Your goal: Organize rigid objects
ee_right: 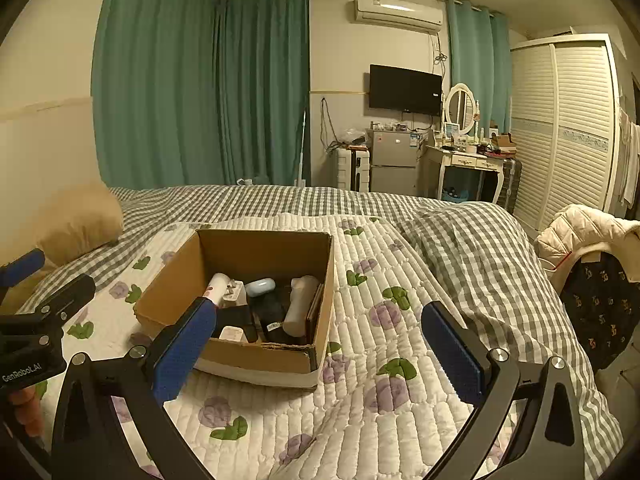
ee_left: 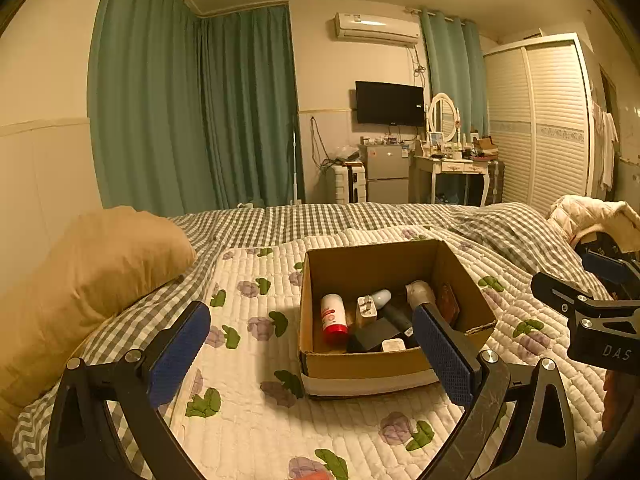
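Note:
An open cardboard box [ee_left: 360, 364] sits on the quilted bedspread; it also shows in the right wrist view [ee_right: 256, 354]. Inside lie a red-and-white bottle [ee_left: 333, 318], a white charger [ee_left: 366, 309], a pale blue case [ee_left: 381, 297], a beige bottle [ee_left: 419, 292], black items and a dark flat box. My left gripper [ee_left: 314, 354] is open and empty, just in front of the box. My right gripper [ee_right: 320, 354] is open and empty, to the right of the box; it also shows in the left wrist view [ee_left: 592, 312].
A tan pillow [ee_left: 92, 280] lies at the left on the checked bedding. A chair with a cream jacket [ee_right: 580, 236] stands at the bed's right edge. Far off stand curtains, a fridge, a dressing table and a wardrobe.

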`<state>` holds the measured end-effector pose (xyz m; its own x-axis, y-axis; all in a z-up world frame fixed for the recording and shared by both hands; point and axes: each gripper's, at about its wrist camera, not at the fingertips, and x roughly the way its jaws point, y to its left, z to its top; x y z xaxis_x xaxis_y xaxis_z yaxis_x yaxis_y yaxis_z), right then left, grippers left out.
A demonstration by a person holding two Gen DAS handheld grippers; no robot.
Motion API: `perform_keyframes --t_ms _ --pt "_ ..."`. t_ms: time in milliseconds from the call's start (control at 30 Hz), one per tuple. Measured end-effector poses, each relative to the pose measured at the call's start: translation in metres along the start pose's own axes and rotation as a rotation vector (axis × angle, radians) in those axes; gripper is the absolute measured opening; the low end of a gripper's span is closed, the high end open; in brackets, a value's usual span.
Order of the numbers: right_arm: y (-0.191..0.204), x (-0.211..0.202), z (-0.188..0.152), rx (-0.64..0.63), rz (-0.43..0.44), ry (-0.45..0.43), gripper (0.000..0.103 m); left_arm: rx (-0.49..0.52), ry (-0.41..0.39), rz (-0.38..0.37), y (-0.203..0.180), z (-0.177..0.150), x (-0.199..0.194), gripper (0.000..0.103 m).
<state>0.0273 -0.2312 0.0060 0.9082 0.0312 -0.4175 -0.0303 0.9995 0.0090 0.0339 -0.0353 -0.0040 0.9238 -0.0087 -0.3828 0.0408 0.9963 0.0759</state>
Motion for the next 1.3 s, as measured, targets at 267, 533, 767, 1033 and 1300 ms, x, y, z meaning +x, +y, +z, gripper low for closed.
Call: perform_keyframes --t_ms 267,533,767,1033,1300 --pt "0.0013 -0.0005 0.0009 -0.003 -0.006 -0.003 0.103 -0.005 0.009 -0.021 -0.0015 -0.0001 0.0004 0.103" --pt "0.0015 -0.0005 0.001 -0.003 -0.005 -0.002 0.103 -0.01 0.021 -0.025 -0.0012 -0.0027 0.0026 0.103" --pt "0.0013 -0.0011 -0.0001 -0.004 -0.002 0.002 0.103 -0.01 0.023 -0.025 -0.0003 -0.0033 0.0028 0.103" --pt "0.0015 0.0005 -0.0023 -0.002 -0.001 0.01 0.103 0.0 0.02 -0.022 0.0002 -0.0041 0.002 0.103" --pt "0.0013 0.001 -0.0029 -0.001 0.0 0.013 0.103 0.003 0.022 -0.024 0.0 -0.0042 0.002 0.103"
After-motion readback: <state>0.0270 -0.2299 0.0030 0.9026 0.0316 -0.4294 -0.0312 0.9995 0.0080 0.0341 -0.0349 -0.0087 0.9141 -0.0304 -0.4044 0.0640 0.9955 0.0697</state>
